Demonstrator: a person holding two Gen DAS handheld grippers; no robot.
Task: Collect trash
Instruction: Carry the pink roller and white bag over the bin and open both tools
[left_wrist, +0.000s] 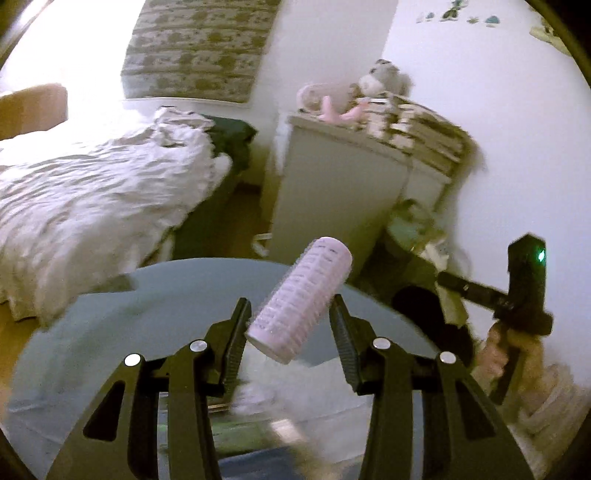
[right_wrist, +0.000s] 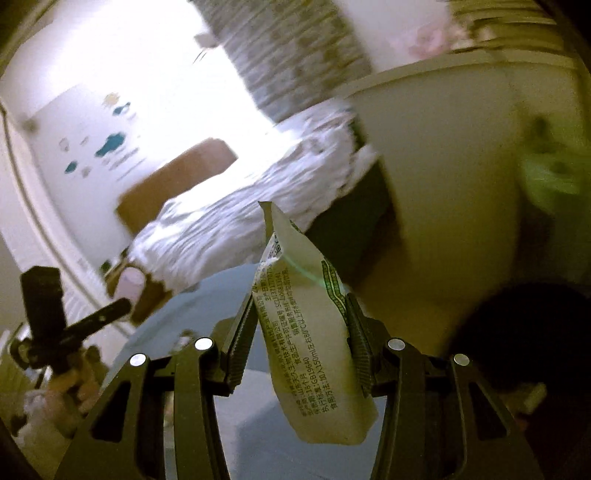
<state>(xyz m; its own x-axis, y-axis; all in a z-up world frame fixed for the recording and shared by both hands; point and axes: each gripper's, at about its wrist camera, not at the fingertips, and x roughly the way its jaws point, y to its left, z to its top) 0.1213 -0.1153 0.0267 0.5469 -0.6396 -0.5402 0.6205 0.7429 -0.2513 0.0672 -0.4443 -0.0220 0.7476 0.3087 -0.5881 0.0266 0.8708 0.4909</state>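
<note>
Your left gripper (left_wrist: 290, 314) is clamped on a pink bottle (left_wrist: 301, 297): both pads press its sides, and the bottle sits tilted between them, top end pointing up and to the right, lifted clear above the round glass table (left_wrist: 110, 325). Your right gripper (right_wrist: 301, 328) is clamped on a white packet (right_wrist: 308, 332) w/ green print and small black text; it stands nearly upright between the pads, its torn top sticking up past the fingertips and its bottom end hanging below them, also above the glass table.

In the left wrist view, your right hand (left_wrist: 509, 350) shows at the right edge, wrapped round the black handle of the other gripper. Behind the table there's a bed w/ rumpled white bedding (left_wrist: 92, 192), a white cabinet (left_wrist: 332, 192) w/ a stack of books (left_wrist: 417, 133) and soft toys (left_wrist: 369, 88) on top, and a dark bin (left_wrist: 406, 258) just beside the cabinet, w/ stuff in it. The right wrist view is blurred, so bg detail there is hard to tell.
</note>
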